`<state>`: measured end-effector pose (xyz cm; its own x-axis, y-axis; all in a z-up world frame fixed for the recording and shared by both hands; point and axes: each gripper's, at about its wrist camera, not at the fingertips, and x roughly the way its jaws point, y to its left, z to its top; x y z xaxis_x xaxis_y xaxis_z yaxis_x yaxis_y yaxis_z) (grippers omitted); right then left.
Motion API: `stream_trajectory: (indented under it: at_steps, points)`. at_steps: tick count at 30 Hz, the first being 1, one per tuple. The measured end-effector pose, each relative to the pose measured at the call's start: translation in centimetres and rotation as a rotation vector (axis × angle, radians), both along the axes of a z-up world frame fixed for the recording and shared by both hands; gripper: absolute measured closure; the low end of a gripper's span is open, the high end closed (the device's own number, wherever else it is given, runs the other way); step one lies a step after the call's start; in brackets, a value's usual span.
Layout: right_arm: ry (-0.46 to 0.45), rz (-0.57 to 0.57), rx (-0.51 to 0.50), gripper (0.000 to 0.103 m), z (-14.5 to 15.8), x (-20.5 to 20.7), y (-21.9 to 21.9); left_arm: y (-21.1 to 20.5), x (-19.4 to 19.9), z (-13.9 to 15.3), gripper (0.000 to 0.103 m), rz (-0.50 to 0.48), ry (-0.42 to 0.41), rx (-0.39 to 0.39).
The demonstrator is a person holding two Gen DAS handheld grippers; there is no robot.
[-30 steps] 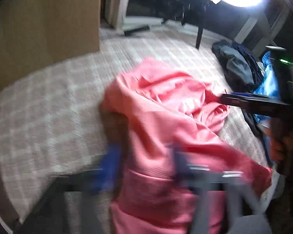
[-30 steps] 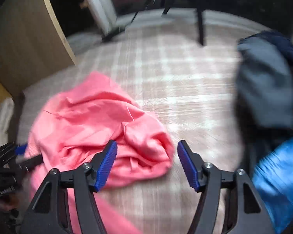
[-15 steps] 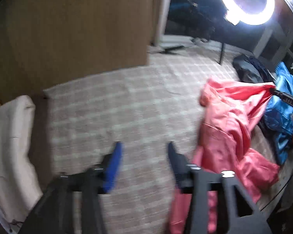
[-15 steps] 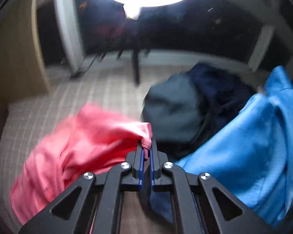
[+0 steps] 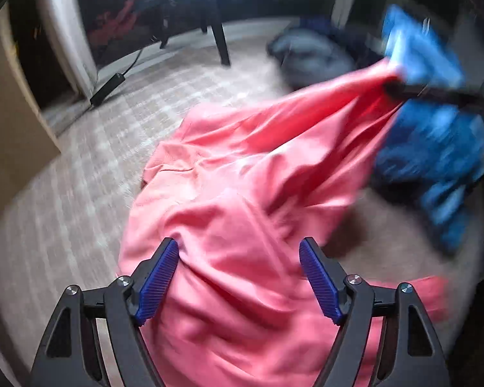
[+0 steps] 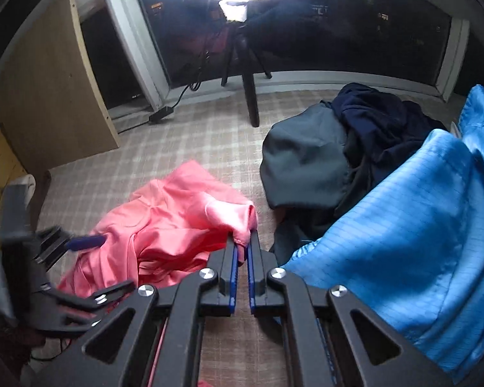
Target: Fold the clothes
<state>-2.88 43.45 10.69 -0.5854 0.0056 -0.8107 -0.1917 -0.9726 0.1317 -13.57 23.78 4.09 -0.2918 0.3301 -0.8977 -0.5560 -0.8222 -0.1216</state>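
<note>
While our left gripper hangs with jaws apart, just narrowing, over the crumpled coral-pink fabric garment on the checked beige carpet, our right gripper pinches its raised corner; we count one pink, one grey, one navy, one shiny blue.

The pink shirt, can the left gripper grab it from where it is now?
Probably yes: the left gripper is open right above the pink shirt, nothing between, while the right gripper pinches a far corner.
</note>
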Motion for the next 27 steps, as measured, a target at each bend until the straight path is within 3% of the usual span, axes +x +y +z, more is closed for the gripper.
stream_trajectory:
  at_steps: [1, 2, 5, 10, 14, 17, 18, 19, 20, 21, 22, 27]
  points:
    - [-0.003, 0.001, 0.007, 0.098, -0.3, 0.0, 0.0, -0.2, -0.4, -0.5, 0.085, -0.006, -0.012, -0.009]
    - [-0.007, 0.001, 0.014, 0.098, -0.6, 0.0, 0.1, -0.4, -0.7, -1.1, 0.091, -0.012, -0.024, -0.018]
    - [-0.023, -0.020, -0.011, 0.098, -1.4, 0.2, 1.3, -4.5, -1.3, 0.3, 0.093, 0.038, -0.061, 0.085]
    - [-0.035, -0.010, -0.058, 0.098, -1.4, 1.8, 1.8, -15.1, 0.7, 5.6, 0.096, 0.199, -0.015, 0.174]
    - [-0.098, 0.033, -0.075, 0.098, -2.8, 3.3, 0.9, -21.4, 3.4, 4.1, 0.100, 0.328, -0.044, 0.064]
    - [-0.168, 0.053, -0.021, 0.098, -4.6, 3.7, -0.1, -22.2, 4.1, 2.3, 0.099, 0.375, -0.113, 0.073]
    - [-0.186, 0.053, -0.001, 0.098, -5.2, 3.7, -0.3, -21.4, 4.0, 2.1, 0.092, 0.365, -0.122, 0.081]
    - [-0.194, 0.048, -0.021, 0.098, -5.6, 3.8, -0.2, -20.1, 3.8, 2.1, 0.073, 0.344, -0.115, 0.091]
    - [-0.184, 0.041, -0.039, 0.098, -5.4, 3.9, 0.0, -18.6, 3.5, 2.3, 0.060, 0.319, -0.101, 0.103]
    - [-0.172, 0.035, -0.055, 0.098, -5.2, 4.1, 0.1, -16.9, 3.1, 2.5, 0.037, 0.289, -0.082, 0.113]
    - [-0.157, 0.036, -0.050, 0.098, -4.7, 4.1, 0.1, -15.0, 2.7, 2.9, 0.027, 0.255, -0.060, 0.123]
    - [-0.088, 0.043, -0.018, 0.098, -2.9, 4.0, 0.2, -6.2, -0.3, 3.1, 0.027, 0.065, 0.037, 0.103]
